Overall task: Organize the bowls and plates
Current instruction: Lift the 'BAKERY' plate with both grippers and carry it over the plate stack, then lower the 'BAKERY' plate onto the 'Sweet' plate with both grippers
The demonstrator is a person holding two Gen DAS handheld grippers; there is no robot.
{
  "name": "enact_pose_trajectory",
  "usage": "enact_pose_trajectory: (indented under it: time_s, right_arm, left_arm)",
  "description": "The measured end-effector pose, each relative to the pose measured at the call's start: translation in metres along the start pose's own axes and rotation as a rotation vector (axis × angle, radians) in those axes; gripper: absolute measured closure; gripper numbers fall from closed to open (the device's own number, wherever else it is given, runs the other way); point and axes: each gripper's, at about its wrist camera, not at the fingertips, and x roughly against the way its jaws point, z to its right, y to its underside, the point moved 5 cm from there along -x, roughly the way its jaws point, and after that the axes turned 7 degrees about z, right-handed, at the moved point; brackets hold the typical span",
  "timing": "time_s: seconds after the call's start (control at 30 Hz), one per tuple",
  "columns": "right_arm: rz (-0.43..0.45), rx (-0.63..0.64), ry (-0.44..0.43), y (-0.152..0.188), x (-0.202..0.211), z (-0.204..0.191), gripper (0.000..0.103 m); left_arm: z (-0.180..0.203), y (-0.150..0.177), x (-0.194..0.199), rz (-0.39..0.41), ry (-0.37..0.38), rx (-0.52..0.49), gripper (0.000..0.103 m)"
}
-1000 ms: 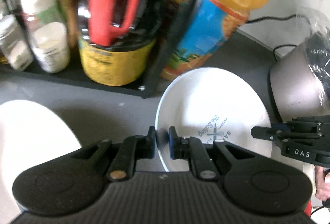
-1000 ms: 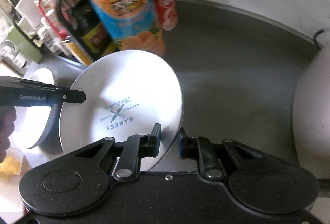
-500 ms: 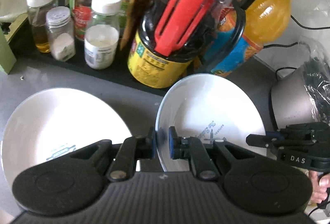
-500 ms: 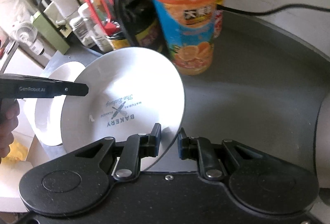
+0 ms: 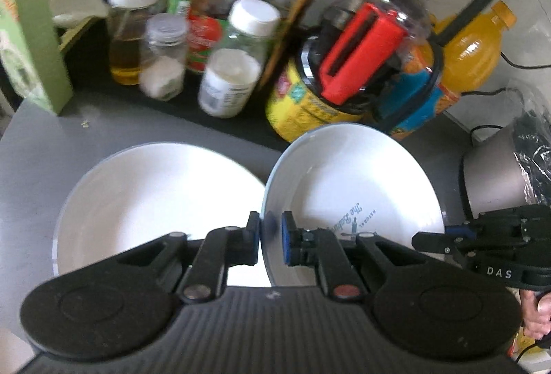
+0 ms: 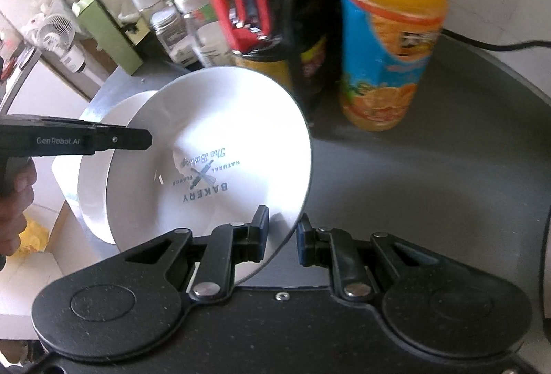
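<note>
A white plate (image 5: pixel 351 188) printed with a bakery logo hangs tilted above the grey table (image 6: pixel 430 184), held at opposite rims. My left gripper (image 5: pixel 270 236) is shut on its near left rim. My right gripper (image 6: pixel 282 236) is shut on the plate (image 6: pixel 213 167) at its near right rim. Each gripper shows in the other's view: the right gripper (image 5: pixel 434 241) at the plate's right edge, the left gripper (image 6: pixel 137 140) at its left edge. A second white plate (image 5: pixel 158 202) lies flat on the table just left of and below the held one, and shows partly behind it as the second plate (image 6: pixel 93 174).
Behind the plates stands a black rack with several bottles and jars, among them a jug with a red handle (image 5: pixel 344 71) and an orange juice bottle (image 6: pixel 389 47). A green box (image 5: pixel 31 43) stands far left, a grey pot (image 5: pixel 492 174) at the right. Cables run along the wall.
Both grippers have carried the logo plate leftward along the rack and back from the bottles. The second plate has come into full view beside it.
</note>
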Motion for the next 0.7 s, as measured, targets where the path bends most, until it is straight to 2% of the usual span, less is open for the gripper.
enact_pose_trajectory:
  time_s: [0.4, 0.7]
  right_arm:
    - [-0.037, 0.032, -0.01, -0.013, -0.036, -0.061, 0.086]
    - [-0.079, 0.044, -0.008, -0.014, -0.067, -0.093, 0.086]
  left_arm:
    - [-0.068, 0.006, 0.019, 0.001, -0.034, 0.066, 0.092]
    - [-0.104, 0.021, 0.016, -0.021, -0.068, 0.097, 0.092]
